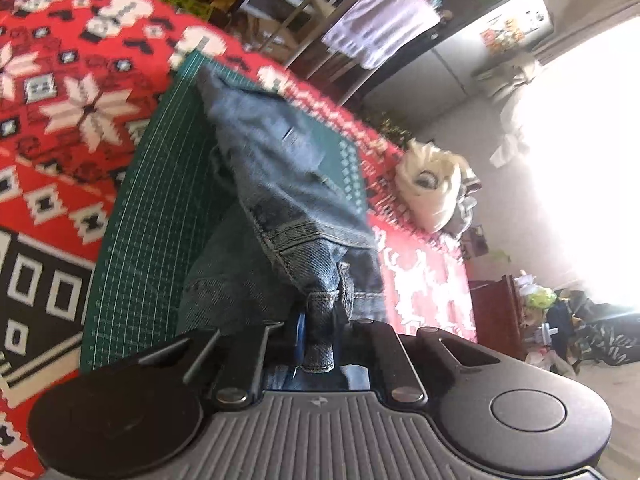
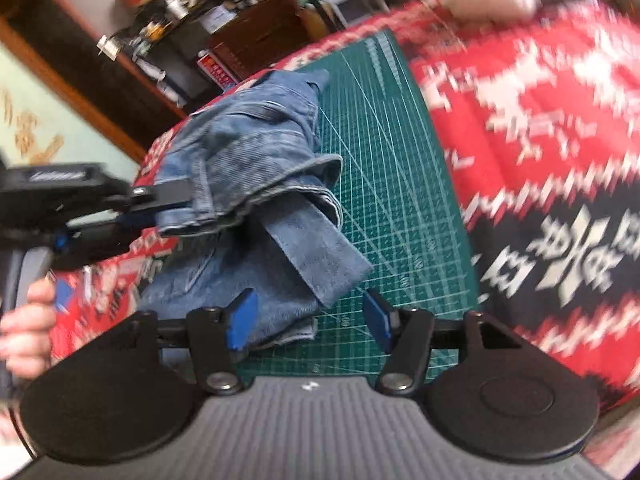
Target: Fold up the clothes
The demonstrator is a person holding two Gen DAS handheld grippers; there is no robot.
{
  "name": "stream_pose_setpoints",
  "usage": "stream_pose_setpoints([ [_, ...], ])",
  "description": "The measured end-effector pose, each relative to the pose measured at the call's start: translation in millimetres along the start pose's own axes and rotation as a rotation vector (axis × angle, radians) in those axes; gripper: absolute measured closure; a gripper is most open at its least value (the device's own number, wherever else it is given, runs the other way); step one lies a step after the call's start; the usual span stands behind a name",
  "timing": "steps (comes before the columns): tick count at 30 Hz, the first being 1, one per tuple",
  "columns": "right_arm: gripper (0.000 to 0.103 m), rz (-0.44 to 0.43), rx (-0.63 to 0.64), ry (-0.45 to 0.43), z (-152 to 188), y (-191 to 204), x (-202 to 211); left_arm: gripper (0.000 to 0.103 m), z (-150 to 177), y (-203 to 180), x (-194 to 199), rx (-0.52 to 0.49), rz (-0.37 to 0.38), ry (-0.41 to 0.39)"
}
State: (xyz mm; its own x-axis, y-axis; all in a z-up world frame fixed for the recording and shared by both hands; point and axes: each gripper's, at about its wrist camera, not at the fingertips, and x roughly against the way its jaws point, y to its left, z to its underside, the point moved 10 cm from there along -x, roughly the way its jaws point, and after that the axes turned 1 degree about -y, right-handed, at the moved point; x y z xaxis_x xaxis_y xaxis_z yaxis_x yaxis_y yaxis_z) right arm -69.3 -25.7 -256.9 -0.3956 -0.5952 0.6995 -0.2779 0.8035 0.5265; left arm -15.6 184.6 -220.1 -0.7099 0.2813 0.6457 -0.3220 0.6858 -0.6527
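Observation:
Blue denim jeans lie bunched on a green cutting mat. In the left wrist view the jeans hang up from the mat, and my left gripper is shut on a thick fold of the denim. The right wrist view shows that same left gripper at the left, clamping the upper edge of the jeans, held by a hand. My right gripper stands open with its blue pads just above the near edge of the denim, nothing between them.
A red, white and black patterned cloth covers the table around the mat, also seen at the right. A white bundle sits at the table's far end. Shelves and a dark cabinet stand beyond the table.

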Motion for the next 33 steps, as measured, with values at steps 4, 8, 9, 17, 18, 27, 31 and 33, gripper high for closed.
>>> stream_pose_setpoints([
  [4,0.095,0.063,0.096,-0.059,-7,9,-9,0.092,-13,-5,16,-0.017,-0.004,-0.052],
  [8,0.098,0.063,0.171,-0.128,-17,23,1,0.092,-19,-2,32,-0.007,0.003,-0.078],
  [9,0.098,0.071,0.178,-0.145,-22,22,5,0.092,-19,-2,36,-0.005,0.004,-0.084],
  [17,0.099,0.118,0.209,-0.290,-81,17,38,0.092,-21,-13,66,-0.009,0.056,-0.128],
  [18,0.099,0.122,0.211,-0.306,-89,17,42,0.092,-20,-17,70,-0.014,0.064,-0.129],
  [27,0.099,0.168,0.223,-0.450,-147,14,76,0.092,-12,-53,82,-0.088,0.107,-0.125],
  [31,0.099,0.185,0.215,-0.493,-159,9,90,0.091,-5,-55,64,-0.075,0.103,-0.073],
  [33,0.099,0.195,0.205,-0.485,-154,2,87,0.091,0,-48,49,-0.061,0.081,-0.036],
])
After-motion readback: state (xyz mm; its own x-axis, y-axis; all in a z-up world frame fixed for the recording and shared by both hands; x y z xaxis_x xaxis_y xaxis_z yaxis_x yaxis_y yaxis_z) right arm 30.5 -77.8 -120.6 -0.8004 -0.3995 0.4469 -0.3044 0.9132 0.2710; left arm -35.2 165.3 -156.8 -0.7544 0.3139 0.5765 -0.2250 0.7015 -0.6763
